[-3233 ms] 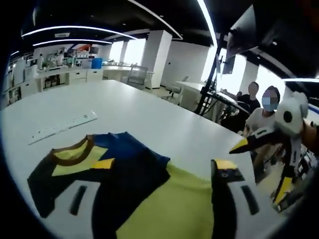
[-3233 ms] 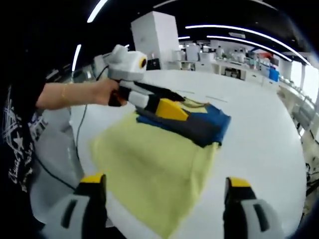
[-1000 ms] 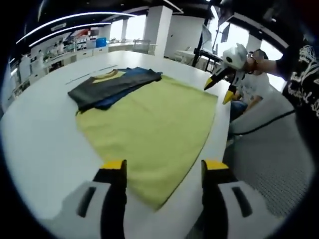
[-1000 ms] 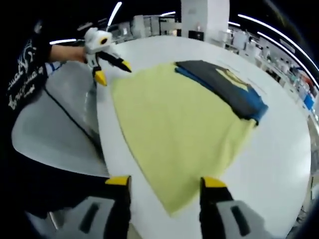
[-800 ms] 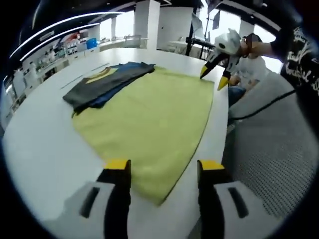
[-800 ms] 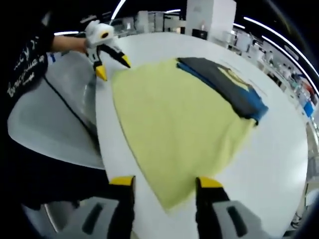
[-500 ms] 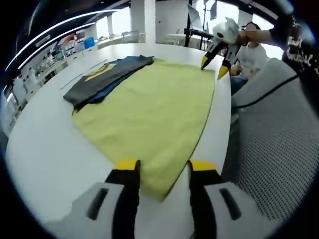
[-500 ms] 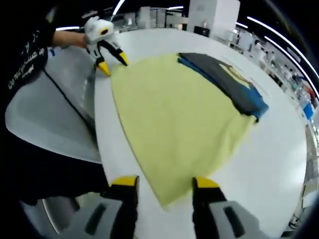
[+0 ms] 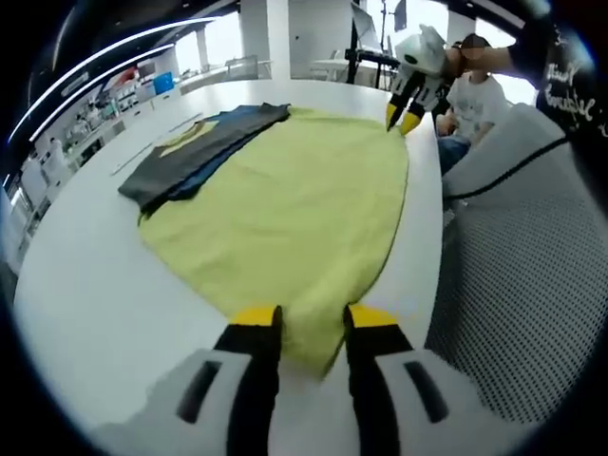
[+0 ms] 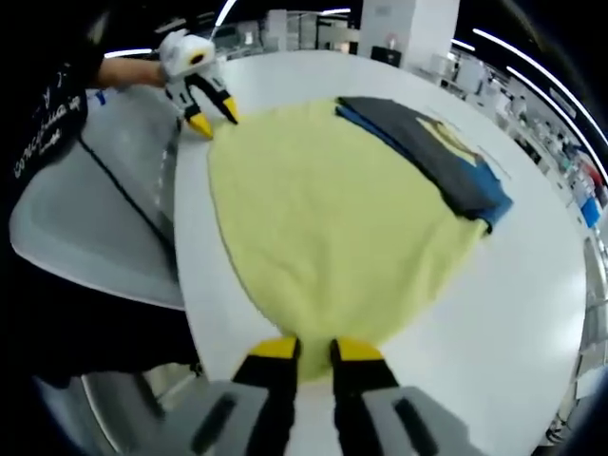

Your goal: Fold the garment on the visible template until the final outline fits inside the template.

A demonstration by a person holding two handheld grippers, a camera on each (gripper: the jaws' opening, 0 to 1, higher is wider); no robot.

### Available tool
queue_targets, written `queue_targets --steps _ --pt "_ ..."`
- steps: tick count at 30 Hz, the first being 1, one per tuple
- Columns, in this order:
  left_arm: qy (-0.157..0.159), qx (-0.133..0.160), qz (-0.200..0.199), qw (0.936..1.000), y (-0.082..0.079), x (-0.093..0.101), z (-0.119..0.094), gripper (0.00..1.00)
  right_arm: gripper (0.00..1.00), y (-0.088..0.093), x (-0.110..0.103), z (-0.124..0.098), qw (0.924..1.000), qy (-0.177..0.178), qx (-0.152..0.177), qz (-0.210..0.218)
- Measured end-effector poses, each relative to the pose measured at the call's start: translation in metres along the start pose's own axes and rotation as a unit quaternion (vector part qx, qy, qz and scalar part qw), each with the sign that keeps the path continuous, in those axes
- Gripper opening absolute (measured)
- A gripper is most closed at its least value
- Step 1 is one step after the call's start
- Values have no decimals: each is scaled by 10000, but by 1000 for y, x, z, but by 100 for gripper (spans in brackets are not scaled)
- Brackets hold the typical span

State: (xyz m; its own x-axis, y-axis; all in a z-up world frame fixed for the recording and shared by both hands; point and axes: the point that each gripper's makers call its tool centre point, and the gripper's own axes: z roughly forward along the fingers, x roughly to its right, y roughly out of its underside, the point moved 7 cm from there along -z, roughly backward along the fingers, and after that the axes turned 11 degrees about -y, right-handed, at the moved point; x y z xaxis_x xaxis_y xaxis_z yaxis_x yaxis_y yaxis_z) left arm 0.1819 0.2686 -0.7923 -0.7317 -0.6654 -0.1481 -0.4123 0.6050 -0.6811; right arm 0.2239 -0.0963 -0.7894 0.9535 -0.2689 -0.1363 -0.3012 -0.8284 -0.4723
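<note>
A garment with a yellow body (image 9: 285, 199) lies spread on the white table (image 9: 85, 304). Its dark grey and blue top part (image 9: 195, 147) is folded at the far end. My left gripper (image 9: 312, 321) has its jaws narrowed on either side of the near hem corner, with a gap still between them. At the other hem corner my right gripper (image 9: 403, 112) shows with its tips close together. In the right gripper view my right gripper (image 10: 314, 350) is shut on the yellow hem (image 10: 318, 328), and the left gripper (image 10: 211, 116) sits at the far corner.
A grey mesh chair (image 9: 518, 275) stands against the table edge beside the hem, seen again as the chair (image 10: 90, 214). A person sits beyond the table (image 9: 470, 90). A thin pale strip (image 9: 152, 150) lies past the folded top. Desks line the far room.
Both grippers have come down to the two hem corners, and their jaws have closed in from wide open. The right pair is now almost together. The garment has not shifted.
</note>
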Motion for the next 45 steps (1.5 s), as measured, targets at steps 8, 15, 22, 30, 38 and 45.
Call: queue_targets --steps 8,15,22,30,38,45 --pt "-48 34 35 10000 -4 -2 3 4 0 -1 1 1 9999 141 50 -58" --pt "-80 109 -9 9999 -5 -2 -4 1 0 2 -3 0 9998 198 48 -53" --pt "-112 125 -146 9998 -6 6 -16 1 0 4 -16 -7 9996 215 157 53" --pt "-101 176 -343 9992 -3 18 -31 1 0 7 -35 -19 9991 235 304 173" --pt "-29 184 -403 9990 -5 34 -47 1 0 11 -54 -26 9988 329 286 216" --pt "-131 66 -524 9985 -4 43 -57 0 0 14 -69 -34 9967 418 525 461"
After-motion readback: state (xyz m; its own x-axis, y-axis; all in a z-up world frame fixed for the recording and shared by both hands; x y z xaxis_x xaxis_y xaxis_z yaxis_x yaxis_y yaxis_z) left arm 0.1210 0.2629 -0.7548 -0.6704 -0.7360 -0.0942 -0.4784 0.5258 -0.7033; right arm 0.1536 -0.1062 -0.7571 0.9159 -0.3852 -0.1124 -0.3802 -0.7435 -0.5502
